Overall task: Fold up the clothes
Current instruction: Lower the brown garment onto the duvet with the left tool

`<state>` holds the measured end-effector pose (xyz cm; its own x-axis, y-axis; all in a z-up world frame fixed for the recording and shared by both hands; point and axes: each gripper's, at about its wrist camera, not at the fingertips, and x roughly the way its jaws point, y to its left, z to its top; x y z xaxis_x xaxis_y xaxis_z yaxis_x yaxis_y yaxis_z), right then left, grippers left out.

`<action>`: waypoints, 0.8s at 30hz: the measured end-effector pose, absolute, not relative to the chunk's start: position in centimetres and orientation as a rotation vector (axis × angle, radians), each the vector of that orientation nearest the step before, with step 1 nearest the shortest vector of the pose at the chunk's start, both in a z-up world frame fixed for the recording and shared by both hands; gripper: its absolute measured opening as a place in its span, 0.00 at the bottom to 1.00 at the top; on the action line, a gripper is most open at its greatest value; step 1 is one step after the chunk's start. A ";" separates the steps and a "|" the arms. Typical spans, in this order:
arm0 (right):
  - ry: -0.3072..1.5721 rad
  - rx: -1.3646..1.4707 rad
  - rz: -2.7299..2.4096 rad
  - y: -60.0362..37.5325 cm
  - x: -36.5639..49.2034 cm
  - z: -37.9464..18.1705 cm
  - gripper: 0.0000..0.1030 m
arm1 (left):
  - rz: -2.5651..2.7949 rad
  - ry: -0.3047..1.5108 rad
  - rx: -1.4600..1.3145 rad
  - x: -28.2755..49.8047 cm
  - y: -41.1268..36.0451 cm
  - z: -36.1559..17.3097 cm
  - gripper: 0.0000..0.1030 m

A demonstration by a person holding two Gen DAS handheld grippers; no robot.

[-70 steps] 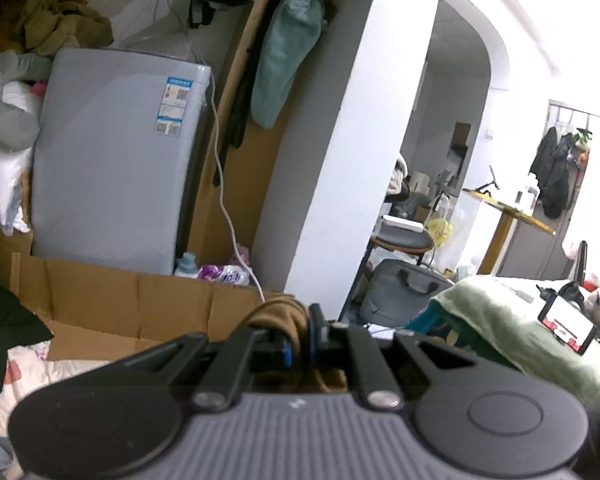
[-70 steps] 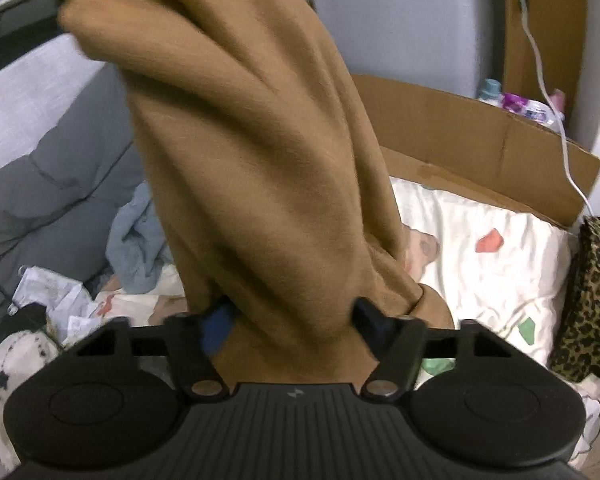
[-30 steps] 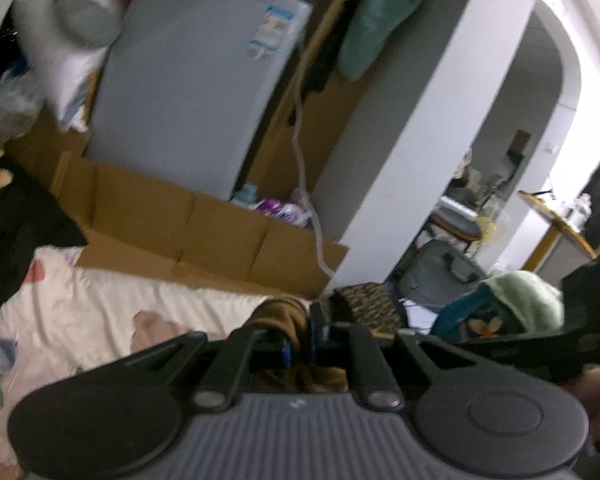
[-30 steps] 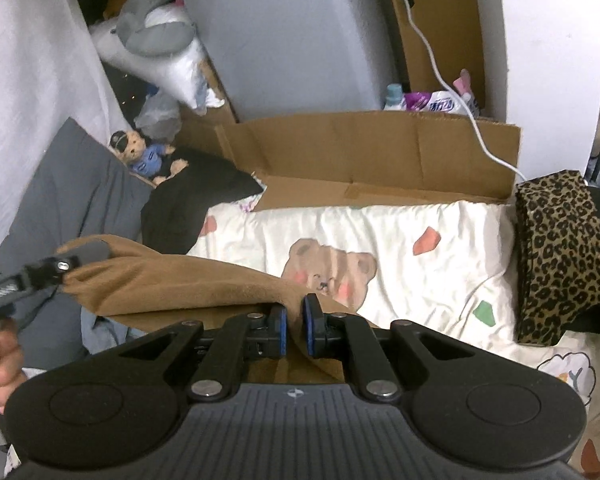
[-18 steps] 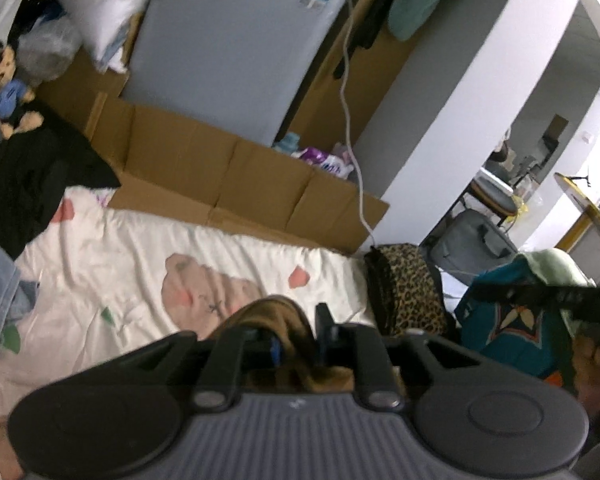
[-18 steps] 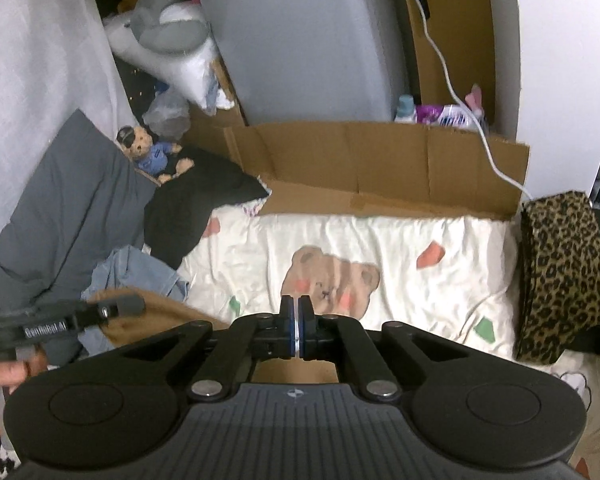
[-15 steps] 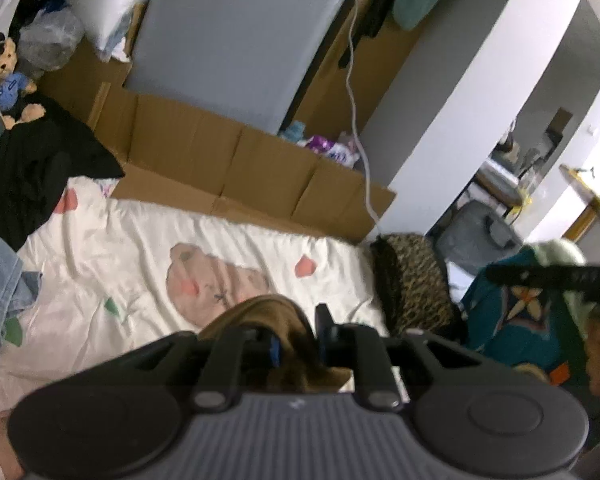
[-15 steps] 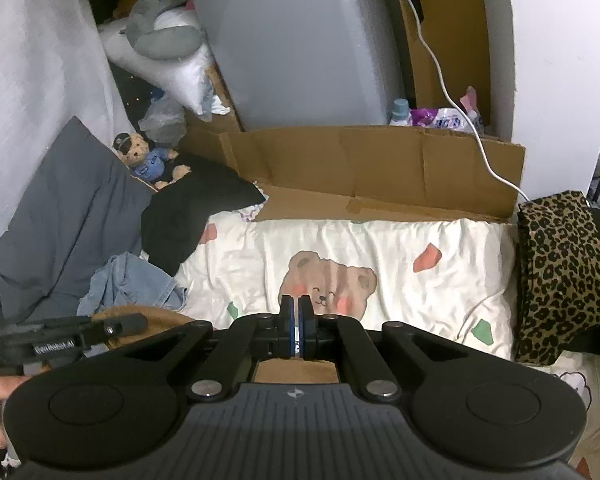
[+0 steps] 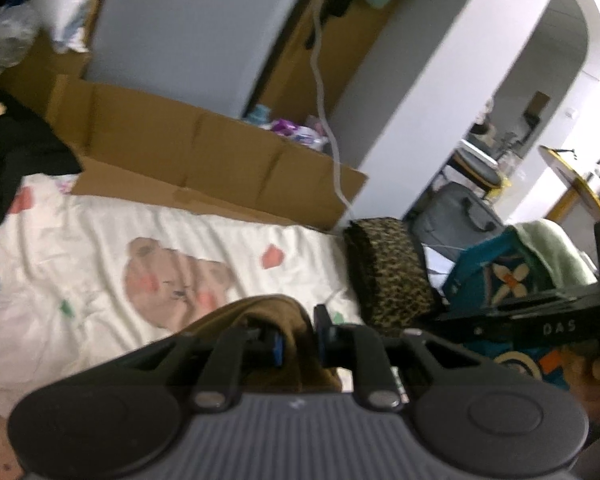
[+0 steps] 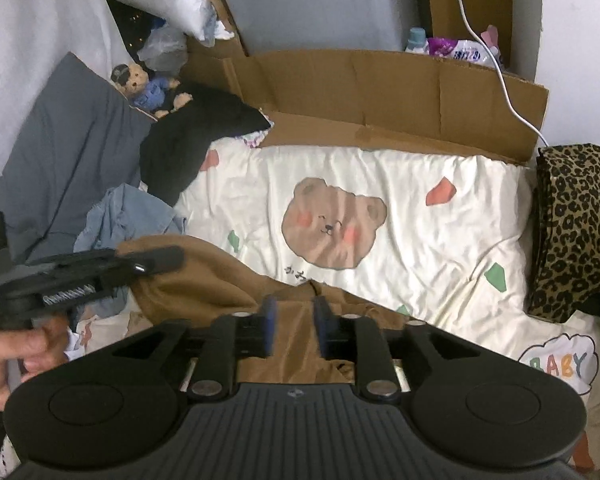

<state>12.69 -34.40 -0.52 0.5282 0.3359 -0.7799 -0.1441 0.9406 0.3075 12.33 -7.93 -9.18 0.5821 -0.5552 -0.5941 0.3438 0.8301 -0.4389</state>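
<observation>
Your left tongs [image 9: 296,344] pinch the soft brown fleece garment [image 10: 204,280], lying crumpled at six o'clock on the cream bear-print bedsheet [image 10: 420,240]. Your right tongs [image 10: 291,326] hover parted, empty. Spreading seems underway; next needs a fresh grip.

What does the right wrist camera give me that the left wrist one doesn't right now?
Only the right wrist view shows the right gripper open above the brown garment, the teddy bear toy, the grey pillow and the blue denim garment.

Only the left wrist view shows the left gripper shut on a bunch of the brown garment, plus the teal floral fabric and the archway.

Both show the bear-print sheet, the leopard-print fabric and the cardboard.
</observation>
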 end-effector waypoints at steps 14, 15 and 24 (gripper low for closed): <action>1.052 0.252 0.248 -36.2 13.5 -2.9 0.43 | -0.649 0.991 -0.270 14.3 -15.1 -15.5 0.65; 1.051 0.250 0.254 -36.1 13.4 -2.9 0.43 | -0.640 1.011 -0.260 14.3 -14.9 -16.1 0.65; 1.072 0.135 0.364 -33.3 12.9 -4.6 0.44 | -0.490 1.016 -0.260 13.8 -8.3 -16.4 0.65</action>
<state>12.88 -33.25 -4.64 0.4259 0.3550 -0.8322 -0.2249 0.9325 0.2827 13.84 -8.35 -16.43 0.4315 -0.5056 -0.7471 0.2694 0.8626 -0.4282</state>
